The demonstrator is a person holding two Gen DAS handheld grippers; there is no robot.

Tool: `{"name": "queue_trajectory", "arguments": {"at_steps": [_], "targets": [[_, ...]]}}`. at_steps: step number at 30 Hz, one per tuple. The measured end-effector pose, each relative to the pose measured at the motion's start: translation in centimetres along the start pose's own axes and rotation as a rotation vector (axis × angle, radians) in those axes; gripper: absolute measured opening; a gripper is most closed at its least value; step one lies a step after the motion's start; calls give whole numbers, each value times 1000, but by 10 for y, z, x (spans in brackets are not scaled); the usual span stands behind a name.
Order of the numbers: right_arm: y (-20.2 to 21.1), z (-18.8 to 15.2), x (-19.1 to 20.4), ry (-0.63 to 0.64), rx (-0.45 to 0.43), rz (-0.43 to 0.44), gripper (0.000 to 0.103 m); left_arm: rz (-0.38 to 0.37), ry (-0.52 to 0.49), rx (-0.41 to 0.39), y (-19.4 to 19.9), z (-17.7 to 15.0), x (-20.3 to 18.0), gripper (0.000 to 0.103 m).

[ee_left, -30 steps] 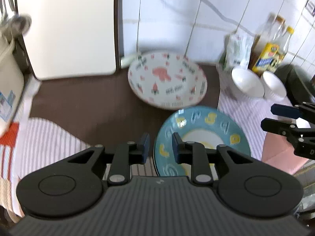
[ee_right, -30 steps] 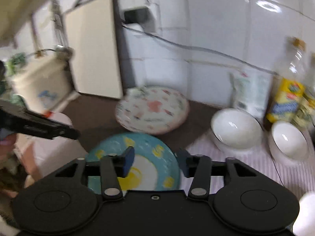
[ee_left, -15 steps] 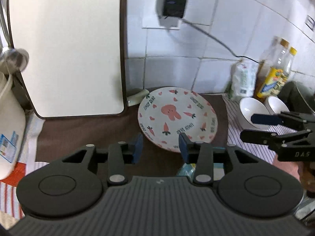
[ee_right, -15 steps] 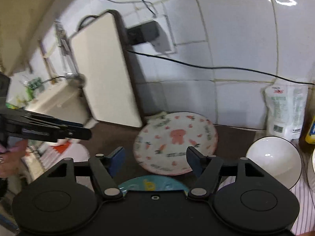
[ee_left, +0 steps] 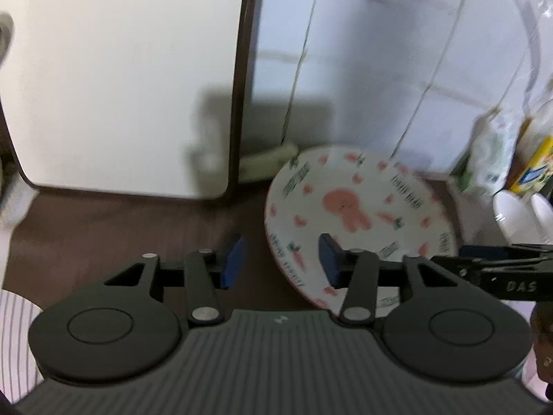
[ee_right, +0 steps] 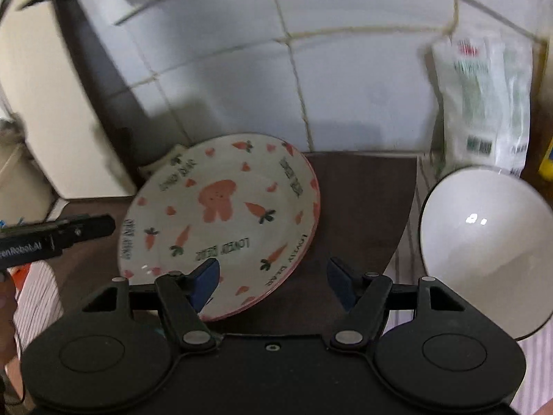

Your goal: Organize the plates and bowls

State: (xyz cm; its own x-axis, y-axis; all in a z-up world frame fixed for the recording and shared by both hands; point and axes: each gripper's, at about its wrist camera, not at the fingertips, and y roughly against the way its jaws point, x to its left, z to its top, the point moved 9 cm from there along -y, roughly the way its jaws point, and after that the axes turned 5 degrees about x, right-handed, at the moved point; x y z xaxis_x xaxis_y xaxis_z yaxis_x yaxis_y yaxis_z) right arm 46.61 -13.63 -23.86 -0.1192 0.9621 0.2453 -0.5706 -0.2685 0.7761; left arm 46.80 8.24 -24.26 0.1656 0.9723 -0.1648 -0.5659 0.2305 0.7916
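Note:
A white plate [ee_left: 345, 207] with a pink rabbit and carrots lies on the brown counter by the tiled wall. My left gripper [ee_left: 280, 263] hangs over its left rim, jaws opening, the rim between the blue pads and no pad touching it. In the right wrist view the same plate [ee_right: 221, 207] fills the middle. My right gripper [ee_right: 274, 283] stands open over its near right rim, pads clear of it. A white bowl [ee_right: 484, 242] sits on striped cloth to the right. It also shows in the left wrist view as the bowl [ee_left: 515, 218], with a second bowl [ee_left: 544, 211] beside it.
A white cutting board [ee_left: 121, 86] leans on the wall at the left. A printed bag [ee_right: 484, 103] and a yellow-labelled bottle [ee_left: 532, 169] stand at the back right. Striped cloth [ee_left: 17, 328] covers the counter's near left. Bare brown counter [ee_right: 359, 200] separates plate and bowl.
Both grippers have come forward and down from the blue plate to the rabbit plate, which now looms large. The blue plate has dropped out of view. Both pairs of jaws stand wider.

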Motion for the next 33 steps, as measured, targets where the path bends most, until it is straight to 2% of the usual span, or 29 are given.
{"name": "queue_trajectory", "arguments": {"at_steps": [6,12,14,20,27,30,32,33], "targets": [[-17,1,3,-9,4,5,73,-48,57,51,-28,-4,8,42],[-24,7,10,-2,-5,35,73,-74,89,62,-42,-4,12,32],[-28,8,12,15,-7,29,70,-121,97,76,-43,-4,9,15],[-31,6,14,92,-28,-21,67,-162,145,99,-47,-4,9,15],[-31,10,8,68,-37,-3,63,-159,177,108,-48,-5,10,15],[-29,10,3,52,-38,-17,51,-157,183,107,-48,-5,10,15],[-27,12,-4,27,-42,-20,36,-154,188,109,-48,-5,10,15],[-26,13,-8,-8,-48,-12,33,-152,194,110,-48,-4,10,15]]}}
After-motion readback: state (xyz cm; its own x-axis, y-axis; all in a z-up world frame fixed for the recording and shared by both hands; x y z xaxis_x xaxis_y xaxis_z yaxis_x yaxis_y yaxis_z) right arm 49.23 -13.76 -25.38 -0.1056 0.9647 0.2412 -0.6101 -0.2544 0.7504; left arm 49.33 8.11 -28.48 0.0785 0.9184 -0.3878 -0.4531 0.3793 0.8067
